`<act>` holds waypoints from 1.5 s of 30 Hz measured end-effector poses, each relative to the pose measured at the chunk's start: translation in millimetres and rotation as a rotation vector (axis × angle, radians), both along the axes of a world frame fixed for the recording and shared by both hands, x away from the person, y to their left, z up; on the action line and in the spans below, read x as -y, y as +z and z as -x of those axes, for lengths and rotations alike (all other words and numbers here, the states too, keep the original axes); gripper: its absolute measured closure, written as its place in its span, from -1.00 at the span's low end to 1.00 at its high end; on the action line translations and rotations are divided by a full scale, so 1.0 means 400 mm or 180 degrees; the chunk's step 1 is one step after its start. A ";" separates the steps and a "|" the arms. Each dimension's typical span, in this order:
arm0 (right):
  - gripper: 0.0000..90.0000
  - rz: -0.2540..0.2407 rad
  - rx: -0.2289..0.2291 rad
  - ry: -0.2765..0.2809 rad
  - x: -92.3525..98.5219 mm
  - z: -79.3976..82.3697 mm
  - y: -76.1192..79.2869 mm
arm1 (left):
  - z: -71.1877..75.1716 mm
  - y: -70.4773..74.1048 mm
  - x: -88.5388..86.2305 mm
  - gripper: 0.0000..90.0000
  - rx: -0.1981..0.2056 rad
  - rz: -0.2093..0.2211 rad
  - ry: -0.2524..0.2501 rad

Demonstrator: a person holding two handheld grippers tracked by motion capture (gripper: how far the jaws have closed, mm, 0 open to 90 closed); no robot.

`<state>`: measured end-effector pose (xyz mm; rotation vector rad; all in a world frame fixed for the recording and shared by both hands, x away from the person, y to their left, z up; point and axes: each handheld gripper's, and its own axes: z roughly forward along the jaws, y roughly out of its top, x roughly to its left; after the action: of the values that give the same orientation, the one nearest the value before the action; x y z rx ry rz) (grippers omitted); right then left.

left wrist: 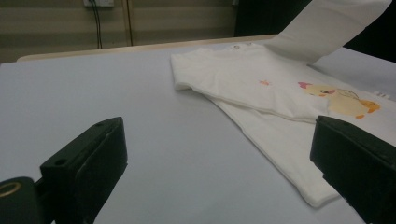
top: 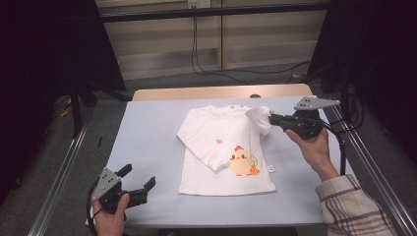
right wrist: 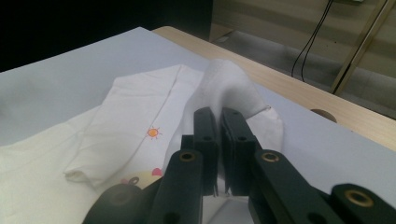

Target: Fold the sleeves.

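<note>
as right claw pinches sleeve, shirt lies flat

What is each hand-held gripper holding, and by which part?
The right hand-held gripper holds the shirt by its sleeve; the left hand-held gripper holds nothing.

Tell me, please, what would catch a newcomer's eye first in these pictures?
A small white long-sleeved shirt with a yellow chick print lies flat mid-table, one sleeve already folded across its front. The right gripper, at the shirt's far right corner, is shut on the other sleeve and holds it lifted off the table. The left gripper waits open over the near left corner, holding nothing.
</note>
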<state>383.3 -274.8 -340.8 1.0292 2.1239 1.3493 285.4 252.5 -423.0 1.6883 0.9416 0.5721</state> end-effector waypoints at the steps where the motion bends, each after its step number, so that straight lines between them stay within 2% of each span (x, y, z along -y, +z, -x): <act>1: 0.90 -0.0020 0.0004 0.0016 -0.004 0.000 0.000 | 0.000 0.000 0.001 -0.91 -0.0002 0.0001 0.0000; 11: 0.90 0.0069 -0.0042 0.0173 -0.051 -0.002 -0.018 | -0.002 0.002 0.001 -0.91 0.0006 0.0002 -0.0017; 14: 0.90 0.0116 -0.0061 0.0190 -0.065 -0.001 -0.020 | -0.001 0.000 0.003 -0.91 -0.0001 0.0059 -0.0056; 19: 0.90 0.0145 -0.0080 0.0256 -0.087 0.002 -0.025 | -0.002 0.000 0.006 -0.91 -0.0004 0.0058 -0.0077; 32: 0.90 0.0245 -0.0169 0.0407 -0.134 0.009 -0.046 | -0.006 -0.001 0.003 -0.91 -0.0036 0.0070 -0.0042; 45: 0.90 0.0392 -0.0326 0.0546 -0.176 0.009 -0.093 | -0.003 0.001 0.001 -0.91 -0.0012 0.0055 -0.0057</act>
<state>379.7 -204.2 -378.1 0.9021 2.3861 1.2468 286.8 252.2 -422.7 1.6815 0.9308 0.5474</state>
